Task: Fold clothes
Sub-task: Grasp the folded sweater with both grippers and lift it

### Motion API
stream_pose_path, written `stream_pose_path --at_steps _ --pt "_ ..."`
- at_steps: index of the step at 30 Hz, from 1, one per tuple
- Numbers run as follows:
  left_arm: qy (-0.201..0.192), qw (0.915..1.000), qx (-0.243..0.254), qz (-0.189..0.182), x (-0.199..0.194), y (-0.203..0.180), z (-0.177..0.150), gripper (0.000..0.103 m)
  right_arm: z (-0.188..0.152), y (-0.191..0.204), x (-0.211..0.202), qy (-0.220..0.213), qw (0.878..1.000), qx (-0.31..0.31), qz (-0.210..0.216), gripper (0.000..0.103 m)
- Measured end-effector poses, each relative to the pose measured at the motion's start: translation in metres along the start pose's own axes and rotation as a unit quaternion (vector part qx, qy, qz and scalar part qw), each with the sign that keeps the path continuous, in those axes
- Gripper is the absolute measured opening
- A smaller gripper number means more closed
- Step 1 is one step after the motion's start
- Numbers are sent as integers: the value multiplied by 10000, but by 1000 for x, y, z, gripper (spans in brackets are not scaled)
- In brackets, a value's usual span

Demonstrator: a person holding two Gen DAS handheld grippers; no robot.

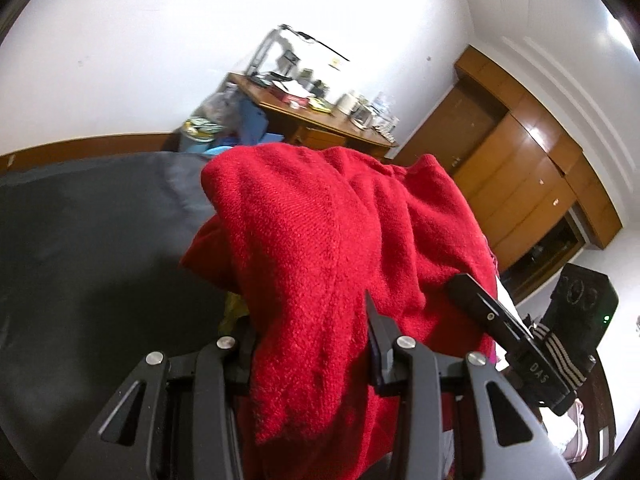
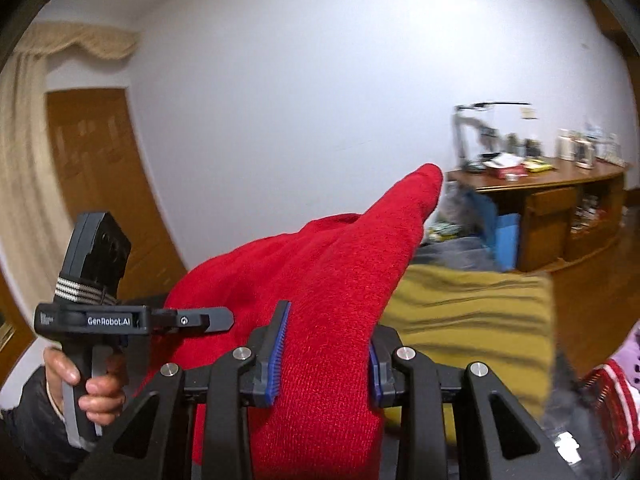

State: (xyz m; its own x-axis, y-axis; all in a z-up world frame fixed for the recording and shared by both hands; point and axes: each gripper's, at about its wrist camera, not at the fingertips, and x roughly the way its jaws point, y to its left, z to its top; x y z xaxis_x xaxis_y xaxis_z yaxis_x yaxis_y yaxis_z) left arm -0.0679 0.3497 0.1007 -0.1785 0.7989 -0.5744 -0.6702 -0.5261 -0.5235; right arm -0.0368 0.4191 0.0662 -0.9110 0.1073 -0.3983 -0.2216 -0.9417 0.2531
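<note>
The left hand-held gripper (image 1: 316, 344) is clamped on a red knitted sweater (image 1: 328, 240); the cloth fills the gap between its fingers and drapes over them towards the camera, hiding the left finger while the right finger (image 1: 378, 332) presses its side. The right hand-held gripper (image 2: 324, 354) grips another part of the same sweater (image 2: 320, 300), its blue-padded fingers (image 2: 278, 344) squeezing the knit from both sides. The sweater is held up in the air between the two, bunched and folded over itself, one end rising to a rounded point against the white wall (image 2: 300, 80).

In the right wrist view the left tool shows at the left edge, a hand (image 2: 92, 384) in a dark sleeve wrapped round its grip. Below the sweater lies a mustard-yellow striped cloth (image 2: 472, 312); in the left wrist view a dark grey sheet (image 1: 88, 240) spreads beneath.

Farther off, a wooden worktop (image 2: 560, 184) crowded with small items stands against the wall, with a wooden wardrobe (image 1: 532, 184) beside it. A wooden door (image 2: 104, 184) and a cream curtain (image 2: 24, 168) show in the right wrist view.
</note>
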Motion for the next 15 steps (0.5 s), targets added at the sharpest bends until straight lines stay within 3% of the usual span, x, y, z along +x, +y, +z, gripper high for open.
stream_pose_path --at_steps 4,10,11,14,15 --pt "145 9999 85 28 55 -12 18 43 13 -39 16 12 9989 144 -452 34" --pt "392 9983 207 379 116 -5 14 43 10 -97 49 266 9928 320 -1122 34" --pt "400 9981 256 396 115 -1 8 45 5 -102 55 340 9914 312 -1228 34" --pt "443 9977 260 445 118 9 -1 62 -7 -117 67 427 9889 432 -1353 35" --pt "470 9980 210 378 118 12 -2 62 -11 -123 69 426 9887 527 -1337 37"
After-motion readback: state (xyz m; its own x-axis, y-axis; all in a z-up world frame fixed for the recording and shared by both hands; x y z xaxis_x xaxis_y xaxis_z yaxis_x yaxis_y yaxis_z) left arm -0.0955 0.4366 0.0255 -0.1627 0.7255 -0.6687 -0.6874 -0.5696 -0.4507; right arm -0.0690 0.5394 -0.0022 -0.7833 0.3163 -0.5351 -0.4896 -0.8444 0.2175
